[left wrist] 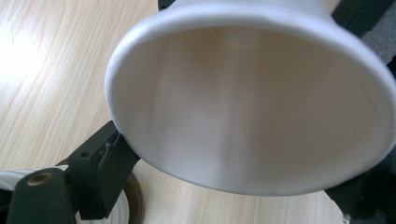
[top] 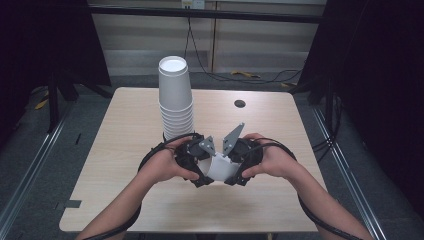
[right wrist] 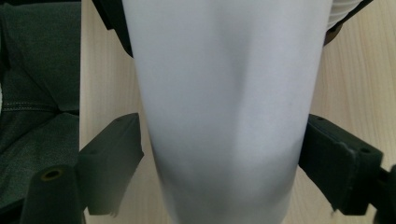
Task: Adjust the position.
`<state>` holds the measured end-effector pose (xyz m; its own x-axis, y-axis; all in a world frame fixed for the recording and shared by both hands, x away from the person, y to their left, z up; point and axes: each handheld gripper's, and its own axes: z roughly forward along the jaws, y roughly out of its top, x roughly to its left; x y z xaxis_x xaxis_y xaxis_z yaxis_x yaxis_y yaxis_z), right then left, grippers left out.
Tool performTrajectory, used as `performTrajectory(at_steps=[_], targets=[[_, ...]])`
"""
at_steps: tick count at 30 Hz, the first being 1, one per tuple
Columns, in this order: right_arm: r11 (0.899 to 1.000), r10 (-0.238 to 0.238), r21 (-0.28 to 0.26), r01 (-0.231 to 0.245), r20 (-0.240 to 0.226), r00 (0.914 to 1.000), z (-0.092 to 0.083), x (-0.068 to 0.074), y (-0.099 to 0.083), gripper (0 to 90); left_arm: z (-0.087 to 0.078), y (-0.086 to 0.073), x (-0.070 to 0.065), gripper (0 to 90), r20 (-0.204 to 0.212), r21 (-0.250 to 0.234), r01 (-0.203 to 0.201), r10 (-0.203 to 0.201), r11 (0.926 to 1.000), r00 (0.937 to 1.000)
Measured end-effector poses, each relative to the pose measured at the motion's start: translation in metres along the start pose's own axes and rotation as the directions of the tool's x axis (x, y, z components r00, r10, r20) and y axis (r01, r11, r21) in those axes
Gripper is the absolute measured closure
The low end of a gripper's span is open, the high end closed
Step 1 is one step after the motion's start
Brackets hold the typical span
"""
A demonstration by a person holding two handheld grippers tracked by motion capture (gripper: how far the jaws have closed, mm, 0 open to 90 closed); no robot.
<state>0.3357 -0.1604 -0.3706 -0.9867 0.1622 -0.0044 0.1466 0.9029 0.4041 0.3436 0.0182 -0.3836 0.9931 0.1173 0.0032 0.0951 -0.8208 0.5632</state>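
While both grippers clamp it, white cup (top: 220,167) lies sideways.

Dim room, tabletop glare, close views blurred

No readable text, labels or numbers anywhere on cups, table or grippers.

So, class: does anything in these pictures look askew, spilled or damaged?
Nothing is spilled or visibly damaged. The one oddity: a single white cup lies tipped on its side between the left gripper and the right gripper, while the cup stack stands inverted on the table.
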Motion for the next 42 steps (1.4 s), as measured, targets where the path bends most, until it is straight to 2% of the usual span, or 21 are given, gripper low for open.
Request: performTrajectory(at_steps=[2, 8, 10, 14, 17, 18, 23, 29, 31, 35, 36, 38, 42], targets=[[1.000, 0.002, -0.001, -0.002, 0.019, 0.9998, 0.001, -0.001, -0.001, 19.2, 0.000, 0.000, 0.000, 13.4, 0.003, 0.000, 0.004, -0.004, 1.0000, 1.0000], [1.000, -0.008, -0.001, 0.008, 0.008, 0.9999, 0.005, -0.001, 0.000, 19.5, 0.000, 0.002, 0.000, 13.4, 0.009, 0.001, -0.006, 0.006, 1.0000, 0.9999], [1.000, -0.024, -0.003, 0.024, 0.007, 0.9997, 0.006, -0.001, 0.000, 22.7, 0.000, 0.002, 0.000, 13.4, 0.009, 0.002, -0.003, 0.003, 1.0000, 1.0000], [0.999, -0.027, -0.028, 0.028, 0.016, 0.9995, 0.004, -0.001, -0.002, 23.6, -0.002, 0.000, 0.001, 13.1, 0.009, -0.018, -0.003, 0.003, 0.9998, 1.0000], [0.998, -0.036, -0.054, 0.037, 0.009, 0.9993, 0.002, -0.001, -0.004, 23.4, -0.003, -0.002, 0.002, 11.0, 0.012, -0.051, -0.012, 0.013, 0.9986, 0.9998], [0.997, -0.042, -0.067, 0.043, 0.013, 0.9990, 0.002, -0.001, -0.005, 23.3, -0.004, -0.002, 0.002, 10.3, 0.019, -0.076, -0.019, 0.021, 0.9969, 0.9996], [0.993, -0.037, -0.113, 0.037, 0.003, 0.9993, 0.000, 0.001, -0.009, 23.2, -0.005, -0.003, 0.002, 5.0, 0.026, -0.111, -0.029, 0.032, 0.9934, 0.9992], [0.981, -0.037, -0.190, 0.036, -0.003, 0.9993, -0.001, -0.003, -0.018, 23.0, -0.009, -0.006, 0.004, 2.5, 0.044, -0.168, -0.020, 0.028, 0.9855, 0.9987], [0.978, -0.032, -0.208, 0.030, -0.006, 0.9995, -0.002, -0.003, -0.019, 22.9, -0.011, -0.007, 0.005, 2.2, 0.064, -0.209, -0.006, 0.020, 0.9780, 0.9977], [0.974, -0.029, -0.224, 0.025, -0.016, 0.9995, -0.004, -0.003, -0.021, 22.9, -0.013, -0.008, 0.007, 2.3, 0.067, -0.224, 0.006, 0.009, 0.9745, 0.9977], [0.972, -0.032, -0.233, 0.026, -0.019, 0.9993, -0.005, -0.003, -0.021, 22.8, -0.012, -0.009, 0.007, 2.4, 0.086, -0.245, 0.017, 0.004, 0.9693, 0.9963], [0.970, -0.027, -0.241, 0.021, -0.022, 0.9994, -0.006, -0.003, -0.022, 22.8, -0.012, -0.009, 0.006, 3.0, 0.092, -0.254, 0.020, 0.004, 0.9669, 0.9957], [0.968, -0.032, -0.249, 0.024, -0.028, 0.9991, -0.004, -0.003, -0.022, 22.7, -0.011, -0.009, 0.006, 3.5, 0.100, -0.261, 0.021, 0.005, 0.9651, 0.9950]])
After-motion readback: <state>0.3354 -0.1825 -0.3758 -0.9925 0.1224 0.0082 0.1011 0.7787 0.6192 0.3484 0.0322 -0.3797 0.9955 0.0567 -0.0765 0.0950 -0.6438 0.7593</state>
